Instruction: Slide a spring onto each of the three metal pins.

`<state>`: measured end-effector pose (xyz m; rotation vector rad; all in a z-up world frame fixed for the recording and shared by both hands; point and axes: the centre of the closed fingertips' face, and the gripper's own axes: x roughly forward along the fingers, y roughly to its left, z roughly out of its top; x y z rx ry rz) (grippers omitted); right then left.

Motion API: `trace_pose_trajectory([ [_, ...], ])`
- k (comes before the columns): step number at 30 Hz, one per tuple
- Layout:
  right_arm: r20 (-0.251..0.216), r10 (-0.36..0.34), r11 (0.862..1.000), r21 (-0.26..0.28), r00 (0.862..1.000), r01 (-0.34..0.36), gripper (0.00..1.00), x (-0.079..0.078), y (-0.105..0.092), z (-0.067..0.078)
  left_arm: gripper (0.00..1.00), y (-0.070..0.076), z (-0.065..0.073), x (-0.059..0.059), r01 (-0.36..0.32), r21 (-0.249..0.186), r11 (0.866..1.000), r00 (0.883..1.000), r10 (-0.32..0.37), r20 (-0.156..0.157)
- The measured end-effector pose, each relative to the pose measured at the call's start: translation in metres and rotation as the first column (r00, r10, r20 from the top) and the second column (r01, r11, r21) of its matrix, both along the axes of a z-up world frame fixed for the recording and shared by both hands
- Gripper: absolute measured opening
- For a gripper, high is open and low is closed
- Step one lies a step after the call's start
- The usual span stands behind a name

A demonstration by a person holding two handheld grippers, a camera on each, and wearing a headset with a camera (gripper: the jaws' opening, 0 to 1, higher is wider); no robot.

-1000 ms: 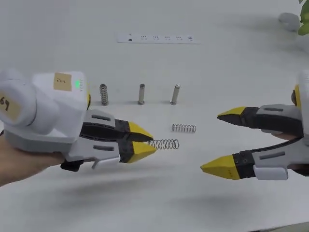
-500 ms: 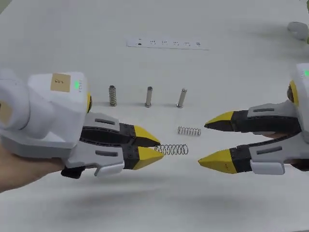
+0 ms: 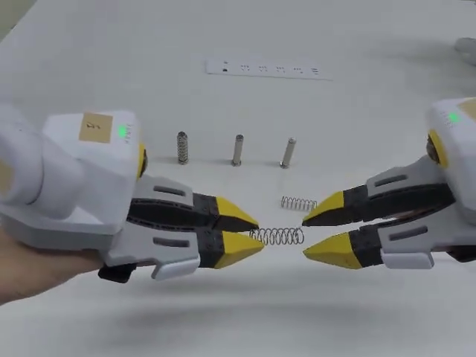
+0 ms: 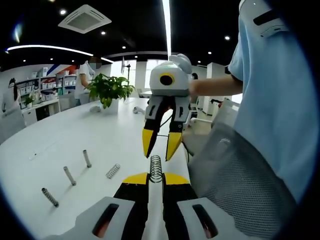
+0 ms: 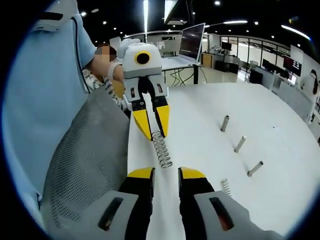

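The right gripper (image 3: 304,236) has drawn closer than a second ago; its parted jaws now flank the free end of the spring (image 3: 279,236), which the left gripper (image 3: 257,233) pinches. Beyond the tips, the loose spring (image 3: 297,203), middle pin (image 3: 238,149) and right pin (image 3: 288,152) sit on open table (image 3: 223,320).

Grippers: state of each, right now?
Left gripper: shut on spring.
Right gripper: open, holding nothing; the spring's free end lies just ahead of it.

I see a bright wire spring (image 3: 277,236), shiny grey metal pins (image 3: 238,150), all on my smooth, matt white table (image 3: 335,312)
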<state>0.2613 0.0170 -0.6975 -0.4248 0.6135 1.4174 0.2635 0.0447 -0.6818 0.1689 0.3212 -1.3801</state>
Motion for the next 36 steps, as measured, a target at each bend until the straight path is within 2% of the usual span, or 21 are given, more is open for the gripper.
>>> trace_pose_trajectory([
  [11,-0.007,0.048,0.999,-0.005,0.999,-0.048,0.09,-0.001,0.003,-0.002,0.02,-0.002,-0.002,-0.001,0.009,0.002,1.000,1.000,-0.009,-0.002],
  [20,-0.014,0.055,0.998,-0.017,0.998,-0.055,0.08,-0.001,0.004,0.000,0.02,-0.001,-0.004,-0.001,0.014,0.008,1.000,1.000,-0.014,-0.009],
  [36,-0.001,0.063,0.996,-0.057,0.998,-0.063,0.08,0.001,0.005,0.013,0.02,-0.002,-0.010,0.000,0.003,0.020,1.000,1.000,-0.003,-0.030],
])
